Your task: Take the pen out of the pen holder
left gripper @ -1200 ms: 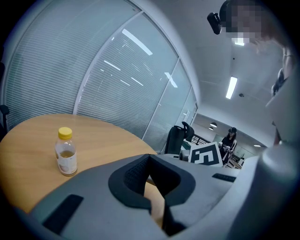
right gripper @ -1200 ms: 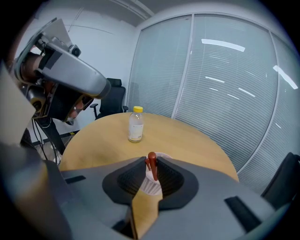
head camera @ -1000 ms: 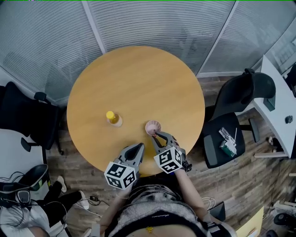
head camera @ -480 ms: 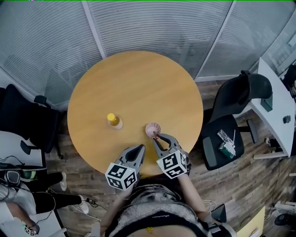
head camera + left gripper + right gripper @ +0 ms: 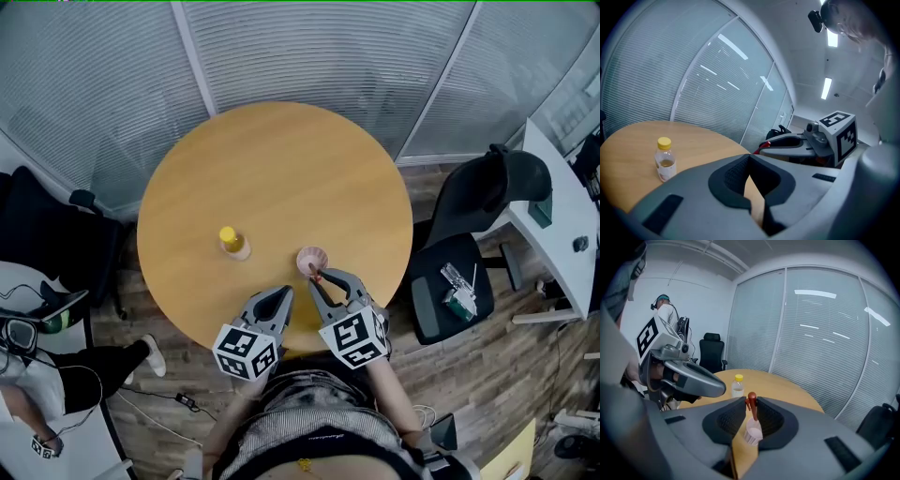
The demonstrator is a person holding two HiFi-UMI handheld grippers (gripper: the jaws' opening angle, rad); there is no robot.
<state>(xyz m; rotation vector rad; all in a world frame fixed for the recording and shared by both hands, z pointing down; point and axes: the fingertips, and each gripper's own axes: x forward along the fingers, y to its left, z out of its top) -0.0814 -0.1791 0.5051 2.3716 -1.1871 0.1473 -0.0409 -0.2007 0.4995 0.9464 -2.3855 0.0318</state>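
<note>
A pink cup (image 5: 309, 256) serves as the pen holder near the round wooden table's (image 5: 281, 159) front edge. A red pen (image 5: 753, 410) stands in this cup (image 5: 753, 433), leaning toward me. My right gripper (image 5: 750, 401) is shut on the pen's top end, and in the head view its tips (image 5: 315, 278) sit right at the cup's near rim. Beside it on the left, my left gripper (image 5: 286, 295) hangs over the table edge, shut with nothing in it (image 5: 749, 155). The left gripper view shows the red pen (image 5: 765, 145) at the right gripper's tips.
A small bottle with a yellow cap (image 5: 231, 241) stands left of the cup (image 5: 664, 160). Black office chairs (image 5: 473, 234) flank the table at right and left (image 5: 56, 234). A white desk (image 5: 562, 211) is at far right. A person (image 5: 37, 375) is on the floor at lower left.
My right gripper has drawn slightly back toward my body while staying at the cup's rim. The left gripper has barely moved. The person at lower left has shifted.
</note>
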